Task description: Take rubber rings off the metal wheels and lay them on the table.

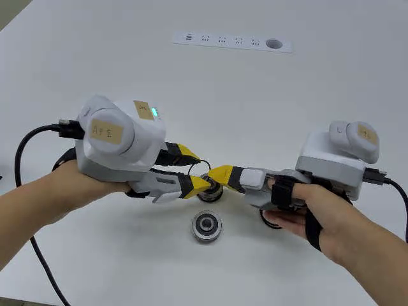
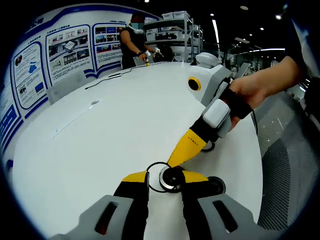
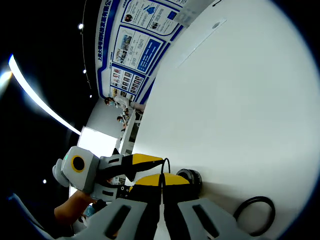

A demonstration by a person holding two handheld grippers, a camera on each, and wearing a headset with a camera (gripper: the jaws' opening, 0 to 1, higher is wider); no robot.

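Left gripper (image 1: 197,171) jaws clamped on a wheel (image 2: 174,178), held just above the table (image 1: 255,95). Right gripper (image 3: 161,181) jaws pressed together, pinching the thin black ring (image 2: 159,164), which hangs partly off that wheel. Second wheel (image 1: 207,226) lies flat on the table near the held wheel, on the person's side. Loose ring (image 3: 257,199) lies beside the held wheel, under the right gripper.

The left gripper (image 1: 194,169) and the right gripper (image 1: 220,174) are rounded white housings with black jaws tipped in yellow, each bearing tan handwritten labels (image 1: 106,132) and trailing a black cable (image 1: 25,143), the left one with a small green light (image 1: 154,113), and a black strap (image 1: 284,191) crosses the right hand (image 1: 313,213).
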